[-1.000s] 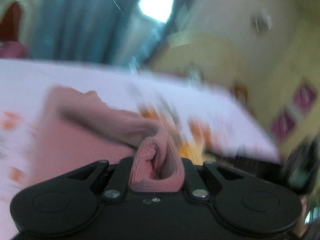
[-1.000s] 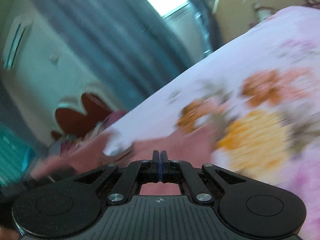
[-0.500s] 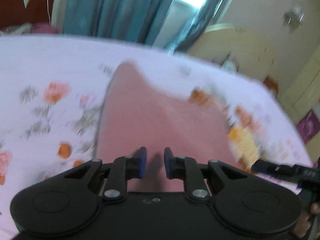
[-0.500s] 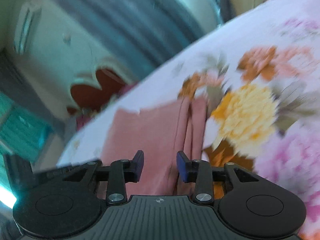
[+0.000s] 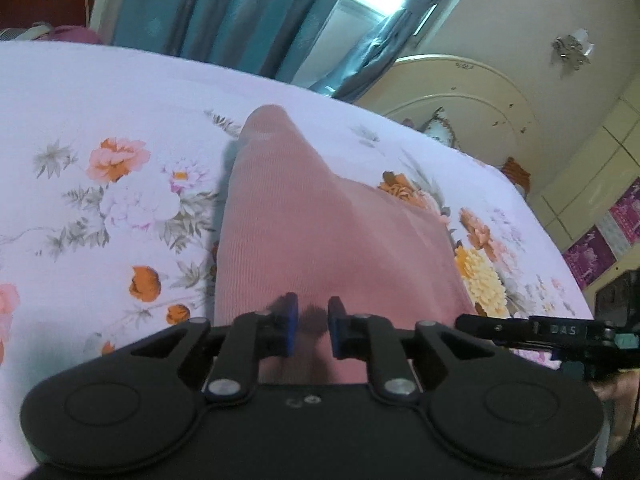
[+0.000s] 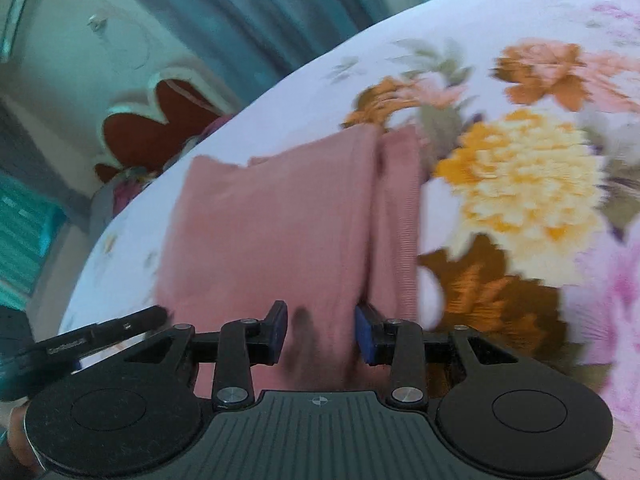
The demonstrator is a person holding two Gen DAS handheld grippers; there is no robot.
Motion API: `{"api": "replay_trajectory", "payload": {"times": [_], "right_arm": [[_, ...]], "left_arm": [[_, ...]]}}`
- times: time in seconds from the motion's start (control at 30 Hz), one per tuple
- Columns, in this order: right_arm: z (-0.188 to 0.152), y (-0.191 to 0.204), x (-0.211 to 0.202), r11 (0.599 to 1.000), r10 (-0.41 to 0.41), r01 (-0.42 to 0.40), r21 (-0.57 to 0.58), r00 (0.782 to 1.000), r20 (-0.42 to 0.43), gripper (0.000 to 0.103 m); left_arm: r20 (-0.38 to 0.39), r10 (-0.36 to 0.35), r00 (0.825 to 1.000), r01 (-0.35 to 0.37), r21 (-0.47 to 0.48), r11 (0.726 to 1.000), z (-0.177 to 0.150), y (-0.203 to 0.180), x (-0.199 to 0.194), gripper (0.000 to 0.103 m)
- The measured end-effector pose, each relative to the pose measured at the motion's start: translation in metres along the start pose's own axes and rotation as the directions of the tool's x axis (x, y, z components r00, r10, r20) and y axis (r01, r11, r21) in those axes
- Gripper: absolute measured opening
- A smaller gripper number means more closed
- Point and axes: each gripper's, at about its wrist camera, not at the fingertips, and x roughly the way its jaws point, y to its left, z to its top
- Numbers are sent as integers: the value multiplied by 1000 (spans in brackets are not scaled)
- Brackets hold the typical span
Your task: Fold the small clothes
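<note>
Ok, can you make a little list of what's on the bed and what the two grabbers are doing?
cloth: pink, lying flat on the bed, its right edge doubled over
bed: flowered sheet
left gripper: open, empty, over the cloth's near edge
right gripper: open, empty, over the cloth's near edge
background: blue curtains

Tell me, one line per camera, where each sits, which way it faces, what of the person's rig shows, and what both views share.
Left wrist: behind the left gripper, facing down across the pink garment toward the curtains; the right gripper's finger shows at right.
Right wrist: behind the right gripper, facing the garment's folded edge; the left gripper's finger shows at left.
Shared: garment, floral bedsheet, curtains.
</note>
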Motion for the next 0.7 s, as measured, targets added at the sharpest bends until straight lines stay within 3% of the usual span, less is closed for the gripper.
{"api": "replay_trajectory", "payload": {"times": [0.07, 0.17, 0.27, 0.33, 0.5, 0.53, 0.57, 0.63, 0.7], "right_arm": [[6, 1, 13, 998, -55, 55, -14, 998, -6, 37], [15, -1, 23, 999, -43, 42, 29, 999, 8, 37], [22, 8, 35, 999, -47, 47, -24, 999, -9, 37], [22, 18, 40, 992, -92, 91, -88, 996, -2, 9], [15, 46, 0, 970, -134, 157, -187, 982, 130, 10], [13, 45, -8, 968, -143, 168, -186, 979, 144, 10], [9, 40, -7, 964, -165, 190, -186, 977, 138, 10], [1, 14, 22, 964, -224, 226, -136, 974, 36, 10], [3, 8, 18, 979, -188, 193, -70, 980, 66, 10]], "left_arm": [[-11, -14, 1000, 14, 2, 1000, 1, 4, 1, 16], [36, -31, 999, 29, 38, 999, 9, 5, -5, 16], [23, -36, 999, 34, 91, 995, 24, 6, 6, 16], [-38, -16, 999, 21, 129, 991, 30, 7, 24, 16], [-9, -73, 997, 74, 167, 983, 33, -3, 22, 17], [-24, -56, 998, 59, 181, 982, 32, -7, 27, 17], [-66, -26, 997, 38, 197, 980, 29, -11, 38, 16], [-82, -18, 997, 35, 210, 977, 26, -13, 49, 16], [-96, -8, 995, 32, 247, 969, 31, -17, 46, 16]]}}
